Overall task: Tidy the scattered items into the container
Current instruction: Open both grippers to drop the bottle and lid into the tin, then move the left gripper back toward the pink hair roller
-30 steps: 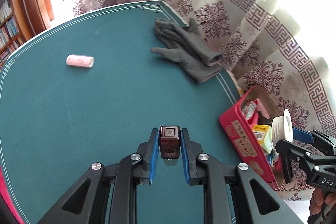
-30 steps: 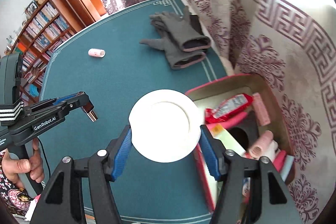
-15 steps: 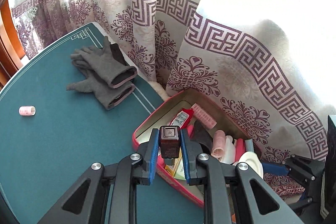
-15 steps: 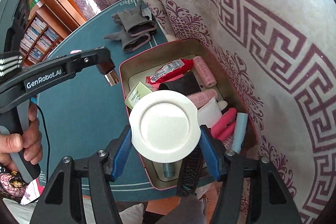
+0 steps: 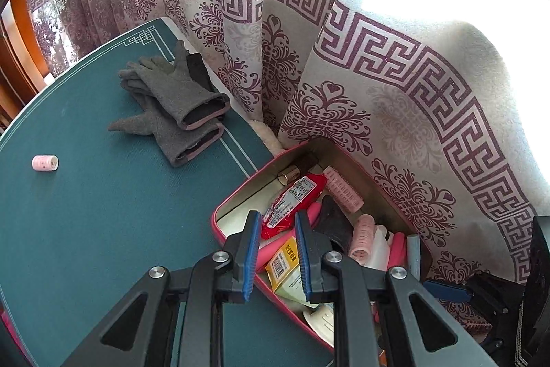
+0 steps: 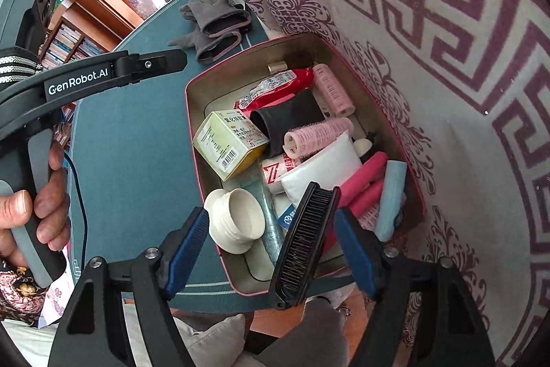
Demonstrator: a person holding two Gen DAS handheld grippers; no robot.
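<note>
The red-rimmed tin container (image 5: pixel 237 191) (image 6: pixel 192 81) sits at the table's right edge, full of several items. My left gripper (image 5: pixel 275 250) is open and empty above its near corner; the dark red bottle with a gold cap (image 5: pixel 295 169) (image 6: pixel 278 67) lies at the tin's far end. My right gripper (image 6: pixel 271 229) is open and empty over the tin; the white cup (image 6: pixel 237 219) lies inside just below it, beside a black comb (image 6: pixel 302 236). Grey gloves (image 5: pixel 172 105) (image 6: pixel 213 23) and a pink hair roller (image 5: pixel 44 163) lie on the green tabletop (image 5: pixel 103 212).
A patterned curtain (image 5: pixel 395 74) hangs close behind the tin. In the tin lie a yellow box (image 6: pixel 227 140), pink rollers (image 6: pixel 316 133), a red tube (image 5: pixel 292 205) and pink sticks (image 6: pixel 364 181). A bookshelf (image 6: pixel 65 36) stands beyond the table.
Both grippers opened: the left dropped the dark red bottle and the right dropped the white cup into the tin. Both views swung from the tabletop to over the tin.
</note>
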